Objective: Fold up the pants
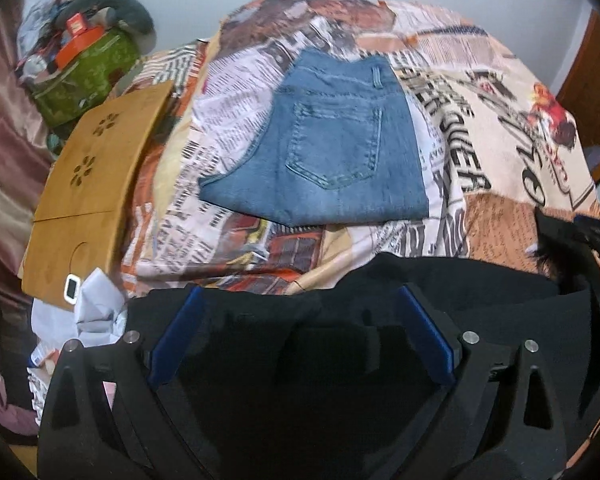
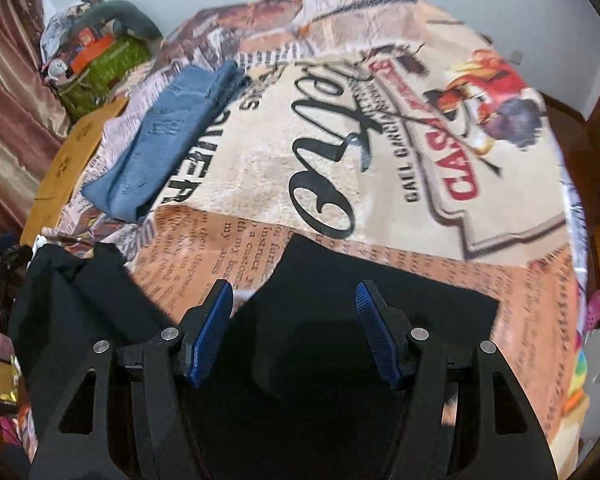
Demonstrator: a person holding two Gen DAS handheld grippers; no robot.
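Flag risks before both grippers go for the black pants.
1. The black pants look bunched at their left end, so a pinch there may catch only one layer.
2. Left gripper and right gripper both hang open over dark cloth; edges are hard to tell, so grips may land unevenly.
3. The folded jeans lie close beyond; dragging the bedspread could disturb them.

Newspaper-print bedspread (image 1: 480, 152), wooden lap tray (image 1: 88, 184) at its edge, green bag (image 1: 88, 76), maroon curtain (image 1: 4, 152)
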